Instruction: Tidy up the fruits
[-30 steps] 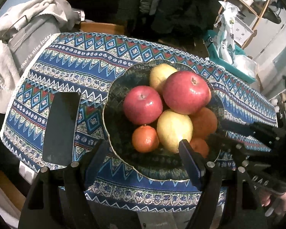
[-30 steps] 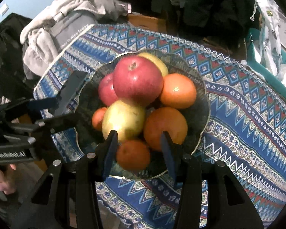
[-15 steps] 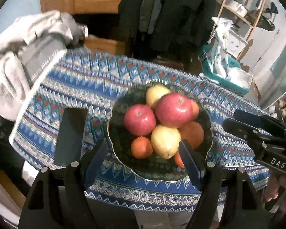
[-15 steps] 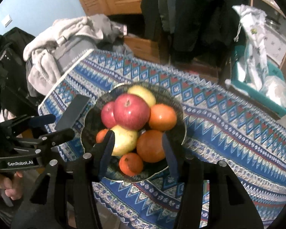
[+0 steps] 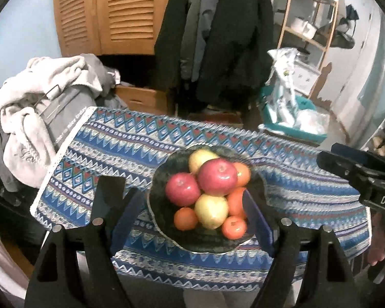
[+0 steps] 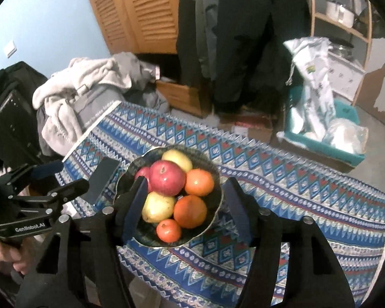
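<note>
Blue zigzag tablecloth (image 5: pixel 166 138); red apples (image 5: pixel 217 175); dark bowl (image 5: pixel 164 177).

A pale blue wall (image 6: pixel 46 18) fills the upper left, beside orange-brown louvred wooden doors (image 5: pixel 110 12). Dark coats (image 5: pixel 231 33) hang at top centre. A light wooden shelf unit (image 5: pixel 308 20) stands upper right, with a teal plastic crate (image 6: pixel 328 138) of white bags below it. Grey and white clothes (image 5: pixel 38 97) heap at left, beside the bench's blue zigzag-patterned cloth (image 5: pixel 141 138).

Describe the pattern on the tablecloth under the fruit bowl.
The tablecloth has blue, white and red geometric bands of diamonds and zigzags, clearest in the right wrist view.
</note>
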The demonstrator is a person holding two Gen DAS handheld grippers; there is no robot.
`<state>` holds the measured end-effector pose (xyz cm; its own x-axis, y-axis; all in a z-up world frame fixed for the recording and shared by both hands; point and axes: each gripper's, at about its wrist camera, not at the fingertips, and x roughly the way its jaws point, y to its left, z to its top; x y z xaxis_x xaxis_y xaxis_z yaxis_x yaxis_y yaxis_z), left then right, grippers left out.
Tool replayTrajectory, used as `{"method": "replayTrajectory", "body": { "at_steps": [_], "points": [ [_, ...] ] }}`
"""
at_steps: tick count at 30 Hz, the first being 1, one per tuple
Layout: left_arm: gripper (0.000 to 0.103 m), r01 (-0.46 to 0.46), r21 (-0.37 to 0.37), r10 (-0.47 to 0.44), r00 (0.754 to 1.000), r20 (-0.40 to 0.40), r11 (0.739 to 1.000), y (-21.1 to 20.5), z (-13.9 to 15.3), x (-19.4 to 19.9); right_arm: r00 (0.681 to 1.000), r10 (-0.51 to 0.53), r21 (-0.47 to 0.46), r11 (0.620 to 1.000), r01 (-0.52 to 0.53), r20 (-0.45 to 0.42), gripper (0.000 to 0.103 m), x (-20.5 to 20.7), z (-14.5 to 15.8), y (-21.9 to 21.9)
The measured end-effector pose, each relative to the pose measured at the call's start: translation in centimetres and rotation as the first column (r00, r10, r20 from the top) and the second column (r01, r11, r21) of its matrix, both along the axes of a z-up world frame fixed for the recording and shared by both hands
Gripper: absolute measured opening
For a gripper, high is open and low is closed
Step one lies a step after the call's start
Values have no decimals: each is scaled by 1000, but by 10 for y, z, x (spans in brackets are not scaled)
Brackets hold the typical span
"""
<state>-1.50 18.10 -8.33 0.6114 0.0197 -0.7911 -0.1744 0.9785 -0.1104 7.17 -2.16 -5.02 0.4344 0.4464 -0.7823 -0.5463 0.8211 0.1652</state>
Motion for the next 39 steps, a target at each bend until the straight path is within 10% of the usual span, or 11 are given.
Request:
{"method": "replayTrajectory", "body": {
  "at_steps": [39],
  "points": [
    [101,-16,42,9,988,153,999,-44,73,-19,957,-179,37,984,175,227,78,-33,74,-94]
  ]
}}
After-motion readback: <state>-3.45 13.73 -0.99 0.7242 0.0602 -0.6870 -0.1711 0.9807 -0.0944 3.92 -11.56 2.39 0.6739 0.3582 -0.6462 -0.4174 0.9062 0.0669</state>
